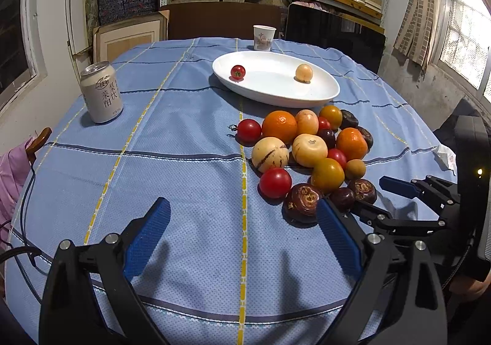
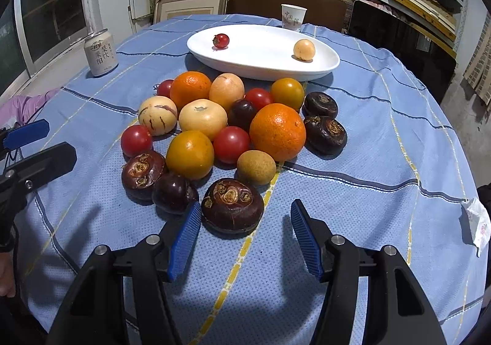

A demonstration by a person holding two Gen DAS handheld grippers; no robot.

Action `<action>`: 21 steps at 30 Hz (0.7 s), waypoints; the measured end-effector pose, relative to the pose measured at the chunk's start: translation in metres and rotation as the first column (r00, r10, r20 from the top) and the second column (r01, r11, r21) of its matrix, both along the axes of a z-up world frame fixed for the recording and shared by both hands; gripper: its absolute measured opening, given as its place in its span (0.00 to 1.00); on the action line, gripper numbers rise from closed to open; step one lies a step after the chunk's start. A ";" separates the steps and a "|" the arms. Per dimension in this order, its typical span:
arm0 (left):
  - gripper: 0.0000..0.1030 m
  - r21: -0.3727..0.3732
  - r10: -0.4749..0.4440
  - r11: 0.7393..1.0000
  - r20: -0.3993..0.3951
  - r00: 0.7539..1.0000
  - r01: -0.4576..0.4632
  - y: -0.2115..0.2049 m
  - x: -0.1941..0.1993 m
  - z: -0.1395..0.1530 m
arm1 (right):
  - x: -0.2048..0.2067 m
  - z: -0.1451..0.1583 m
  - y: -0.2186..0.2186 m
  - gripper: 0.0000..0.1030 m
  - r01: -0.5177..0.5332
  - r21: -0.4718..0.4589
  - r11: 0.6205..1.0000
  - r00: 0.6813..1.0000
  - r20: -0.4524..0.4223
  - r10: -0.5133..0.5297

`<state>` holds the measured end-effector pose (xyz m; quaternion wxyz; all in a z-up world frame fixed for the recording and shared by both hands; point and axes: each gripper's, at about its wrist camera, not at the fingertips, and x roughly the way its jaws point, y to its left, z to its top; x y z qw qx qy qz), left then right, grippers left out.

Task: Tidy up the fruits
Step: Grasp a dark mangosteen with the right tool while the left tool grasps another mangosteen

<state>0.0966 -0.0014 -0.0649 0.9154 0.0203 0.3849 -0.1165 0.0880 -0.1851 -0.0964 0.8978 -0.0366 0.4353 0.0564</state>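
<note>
Right gripper (image 2: pixel 245 237) stands open, empty, with a dark brown water chestnut (image 2: pixel 232 205) just ahead, slightly toward its left finger. Left gripper (image 1: pixel 242 234), also open and empty, sits farther off; white dish (image 2: pixel 322 67) lies beyond the pile.

The left claw (image 1: pixel 242 222) hangs open over the table (image 1: pixel 153 160), beside a fruit pile (image 1: pixel 310 151) below the white dish (image 1: pixel 276 96).

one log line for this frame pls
task: organize fruits | white dish: one tomato, one pale fruit | pile: on cloth | left gripper: open, empty | right gripper: open, at dark fruit
</note>
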 end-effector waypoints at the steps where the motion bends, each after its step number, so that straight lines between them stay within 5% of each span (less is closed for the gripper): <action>1: 0.91 0.000 -0.001 1.000 -0.001 1.000 0.001 -0.001 0.000 0.000 | 0.001 -0.001 0.000 0.60 0.001 0.000 1.000 1.000 -0.002 -0.001; 3: 0.91 0.003 -0.002 1.000 -0.002 1.000 0.002 -0.001 0.000 -0.001 | 0.001 -0.002 -0.001 0.59 0.001 0.005 1.000 1.000 -0.009 -0.001; 6: 0.91 0.006 -0.001 1.000 -0.002 1.000 0.001 -0.002 0.000 -0.002 | 0.001 -0.004 0.001 0.41 -0.025 0.022 0.999 1.000 -0.014 0.025; 15: 0.91 0.028 -0.005 1.000 -0.006 1.000 0.005 -0.006 0.000 -0.003 | -0.027 0.006 -0.011 0.41 -0.011 -0.001 1.000 0.996 0.083 0.011; 21: 0.91 0.100 -0.074 0.992 -0.014 0.997 0.075 -0.038 0.001 -0.013 | -0.032 0.004 -0.043 0.41 0.047 0.070 0.996 0.996 0.072 -0.052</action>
